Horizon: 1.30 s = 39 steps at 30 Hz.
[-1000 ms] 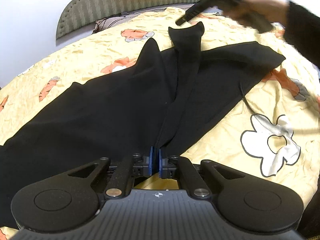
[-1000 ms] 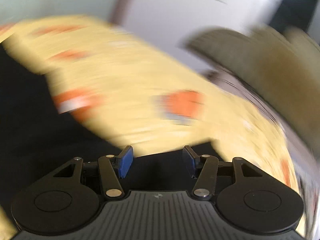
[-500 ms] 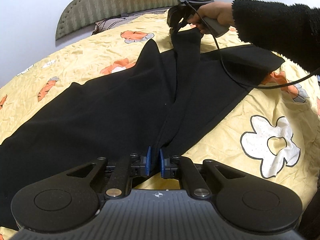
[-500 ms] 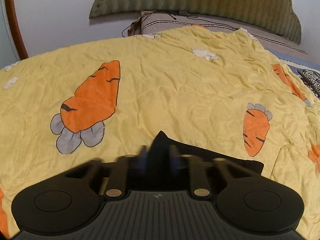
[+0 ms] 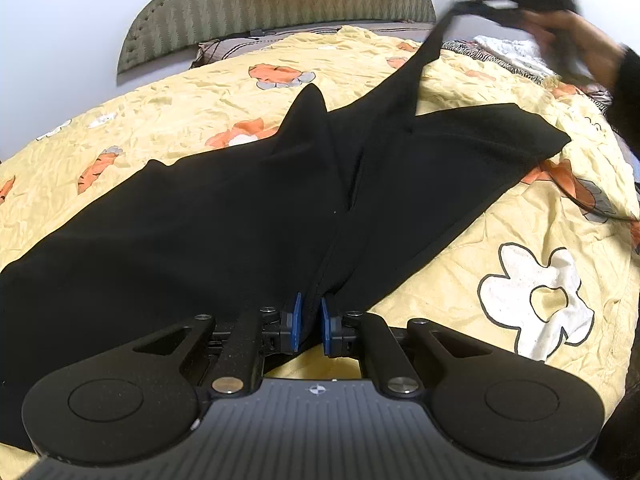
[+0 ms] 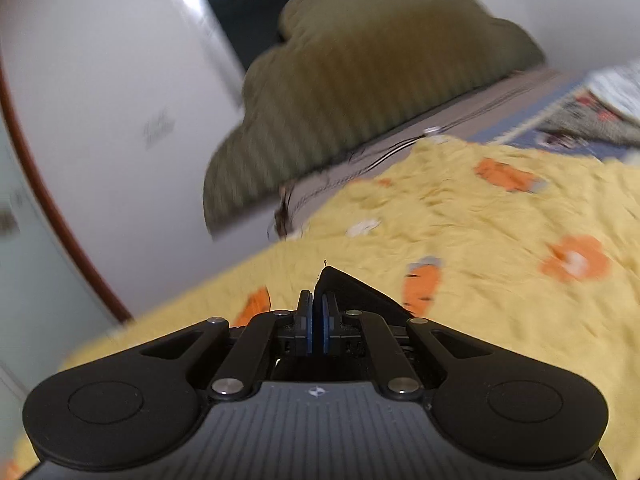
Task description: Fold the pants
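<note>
From the left wrist, the black pants [image 5: 248,216] lie spread across the yellow carrot-print bedspread [image 5: 520,240], and the left gripper [image 5: 310,322] has its blue pads narrowly apart with a bunched edge of the fabric between them at the near end. Its jaws have just been opening a little, yet the cloth sits pinched there. At the far right of this view, the right gripper [image 5: 460,6] has come away from the bed since half a second ago and now lifts one corner of the pants into a taut strip, blurred by motion. From the right wrist, that gripper [image 6: 318,326] is clamped tight on a black point of fabric [image 6: 352,284]; a second ago its jaws stood wide with nothing between them. With both ends gripped, the lengthwise fold looks ready to be carried over.
</note>
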Tool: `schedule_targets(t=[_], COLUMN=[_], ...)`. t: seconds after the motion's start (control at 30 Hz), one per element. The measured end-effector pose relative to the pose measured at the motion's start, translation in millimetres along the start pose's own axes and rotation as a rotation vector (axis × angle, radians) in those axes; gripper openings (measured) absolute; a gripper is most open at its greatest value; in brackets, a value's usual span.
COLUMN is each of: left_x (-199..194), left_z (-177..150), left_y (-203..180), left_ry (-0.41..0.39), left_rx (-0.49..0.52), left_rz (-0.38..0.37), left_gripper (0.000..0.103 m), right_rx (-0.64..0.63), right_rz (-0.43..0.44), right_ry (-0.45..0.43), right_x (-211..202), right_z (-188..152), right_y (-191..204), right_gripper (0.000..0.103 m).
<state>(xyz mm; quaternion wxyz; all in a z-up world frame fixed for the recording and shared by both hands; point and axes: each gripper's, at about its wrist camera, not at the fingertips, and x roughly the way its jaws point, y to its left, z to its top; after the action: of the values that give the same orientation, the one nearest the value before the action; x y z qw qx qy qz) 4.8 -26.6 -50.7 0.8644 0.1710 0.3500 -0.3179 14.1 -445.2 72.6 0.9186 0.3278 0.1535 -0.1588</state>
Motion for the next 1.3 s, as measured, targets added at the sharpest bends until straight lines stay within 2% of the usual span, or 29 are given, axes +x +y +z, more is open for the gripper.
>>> schedule_targets(t=[0.17, 0.33, 0.37, 0.5, 0.57, 0.6, 0.63, 0.67, 0.7, 0.8, 0.97, 1.0, 1.03, 1.1, 1.17, 1.3], left_x=[-2.5, 0.1, 0.3, 2.1, 2.1, 2.1, 1.9, 1.9, 1.8, 1.4, 2.6, 3.1, 3.4, 3.4, 2.4, 0.5], left_z=[1.0, 3.1, 3.3, 4.8, 5.0, 4.9, 4.8, 4.7, 4.5, 4.3, 4.5, 4.9, 5.3, 5.1, 5.0, 5.7], left_y=[0.9, 0.8, -0.2, -5.2, -6.6, -7.4, -8.2, -8.5, -8.6, -7.0, -8.7, -9.0, -9.6, -10.3, -10.4, -8.1], left_ry=[0.002, 0.011, 0.015, 0.023, 0.022, 0.021, 0.022, 0.021, 0.022, 0.024, 0.028, 0.027, 0.027, 0.026, 0.024, 0.026], left_rx=[0.002, 0.004, 0.006, 0.017, 0.013, 0.009, 0.008, 0.006, 0.004, -0.004, 0.011, 0.012, 0.010, 0.007, 0.009, 0.002], left_rz=[0.001, 0.011, 0.014, 0.030, 0.034, 0.035, 0.037, 0.041, 0.044, 0.049, 0.057, 0.060, 0.062, 0.067, 0.067, 0.059], left_gripper=[0.016, 0.015, 0.015, 0.019, 0.019, 0.020, 0.020, 0.021, 0.022, 0.026, 0.027, 0.027, 0.027, 0.027, 0.028, 0.029], right_rx=[0.167, 0.267, 0.283, 0.377, 0.368, 0.366, 0.377, 0.387, 0.381, 0.373, 0.375, 0.375, 0.382, 0.439, 0.477, 0.372], right_rz=[-0.062, -0.142, -0.134, 0.002, 0.036, 0.037, 0.016, -0.017, -0.039, -0.083, -0.030, -0.030, -0.046, -0.076, -0.077, -0.123], right_ry=[-0.025, 0.001, 0.015, 0.095, 0.102, 0.115, 0.129, 0.147, 0.150, 0.146, 0.169, 0.178, 0.184, 0.181, 0.129, 0.005], right_x=[-69.8, -99.9, -101.1, -80.0, -59.2, -44.0, -30.2, -14.6, -4.0, 15.3, 36.6, 42.7, 47.1, 49.7, 41.2, 0.0], right_z=[-29.1, -61.5, -64.8, -64.9, -60.6, -58.0, -57.1, -55.4, -56.6, -57.4, -58.2, -59.1, -60.5, -64.9, -68.1, -61.1], right_y=[-62.1, -106.8, -111.7, -114.0, -108.7, -108.4, -110.9, -112.8, -116.6, -120.1, -117.0, -116.1, -116.5, -123.3, -125.3, -104.1], right_gripper=[0.005, 0.005, 0.005, 0.007, 0.016, 0.033, 0.060, 0.072, 0.076, 0.074, 0.071, 0.061, 0.033, 0.005, 0.005, 0.004])
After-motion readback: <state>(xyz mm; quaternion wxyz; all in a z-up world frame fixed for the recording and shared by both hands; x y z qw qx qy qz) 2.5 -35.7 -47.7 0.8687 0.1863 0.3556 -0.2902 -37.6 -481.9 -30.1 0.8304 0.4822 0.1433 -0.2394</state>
